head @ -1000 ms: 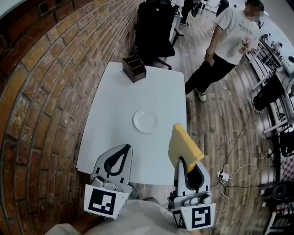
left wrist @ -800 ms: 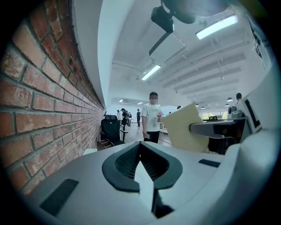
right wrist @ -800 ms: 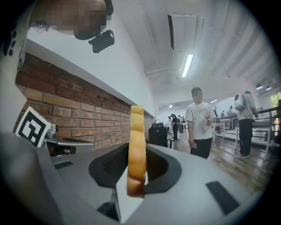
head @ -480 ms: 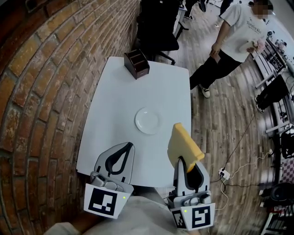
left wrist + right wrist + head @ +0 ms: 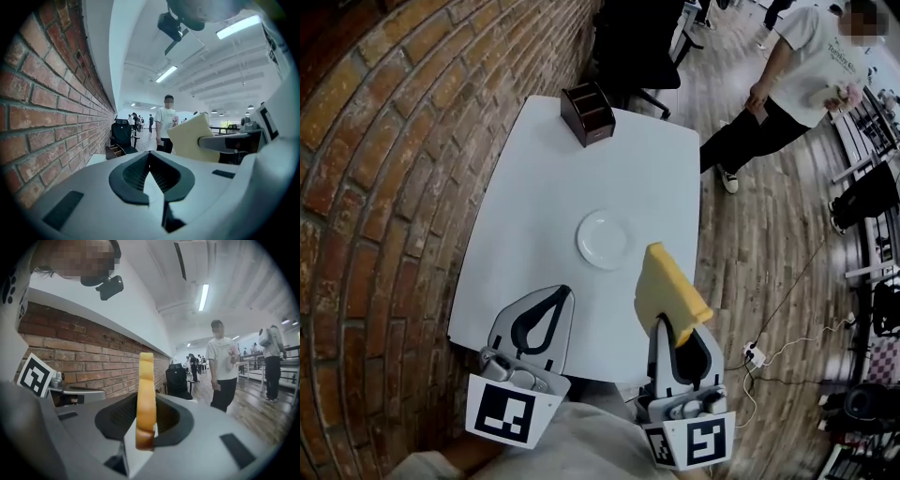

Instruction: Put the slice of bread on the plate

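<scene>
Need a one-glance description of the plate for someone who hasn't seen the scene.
Find the white table beside the brick wall. Near its middle lies the plate, empty. It is the only round thing there: white and flat, unlike the dark brown box at the far edge.

The white table (image 5: pixel 534 169) is mostly bare: a plate (image 5: pixel 604 239) at its middle, a dark wooden box (image 5: pixel 586 112) at the far edge; a brick wall (image 5: pixel 384 187) lines its left edge.
</scene>
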Tool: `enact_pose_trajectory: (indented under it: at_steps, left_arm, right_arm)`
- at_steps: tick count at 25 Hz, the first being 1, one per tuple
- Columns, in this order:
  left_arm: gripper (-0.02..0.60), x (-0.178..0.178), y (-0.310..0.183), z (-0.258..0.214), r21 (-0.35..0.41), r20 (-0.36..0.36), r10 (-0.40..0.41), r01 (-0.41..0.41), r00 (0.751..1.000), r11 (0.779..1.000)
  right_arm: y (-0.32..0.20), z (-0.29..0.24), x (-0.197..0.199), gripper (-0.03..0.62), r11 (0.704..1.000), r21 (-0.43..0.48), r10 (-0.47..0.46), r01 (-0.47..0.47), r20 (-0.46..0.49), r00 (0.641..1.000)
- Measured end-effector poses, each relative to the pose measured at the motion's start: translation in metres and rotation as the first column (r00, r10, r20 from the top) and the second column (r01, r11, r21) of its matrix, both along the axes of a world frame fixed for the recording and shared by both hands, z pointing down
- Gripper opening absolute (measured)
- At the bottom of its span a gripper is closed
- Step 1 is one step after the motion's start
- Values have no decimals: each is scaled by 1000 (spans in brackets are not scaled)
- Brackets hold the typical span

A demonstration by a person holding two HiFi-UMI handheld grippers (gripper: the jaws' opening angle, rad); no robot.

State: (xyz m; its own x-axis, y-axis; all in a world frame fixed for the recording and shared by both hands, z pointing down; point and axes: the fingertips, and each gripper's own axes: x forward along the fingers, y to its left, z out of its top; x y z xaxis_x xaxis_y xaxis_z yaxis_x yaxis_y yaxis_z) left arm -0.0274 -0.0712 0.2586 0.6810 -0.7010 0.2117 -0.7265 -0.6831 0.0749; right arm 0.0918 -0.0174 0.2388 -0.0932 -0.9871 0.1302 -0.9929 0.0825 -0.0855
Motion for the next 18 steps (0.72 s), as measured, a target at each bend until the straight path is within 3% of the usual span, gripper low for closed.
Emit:
enact_pose_trajectory:
  at_steps: [8, 18]
  left_arm:
    - [9, 7, -7, 15, 40, 56, 22, -24, 998, 999]
    - [9, 11, -21, 30, 5, 54, 24, -25, 998, 1000]
  right_arm:
    - [-22, 25, 2, 97, 999, -18, -31, 31, 22, 999]
    - [-55, 50, -1, 97, 997, -35, -60, 62, 46, 997]
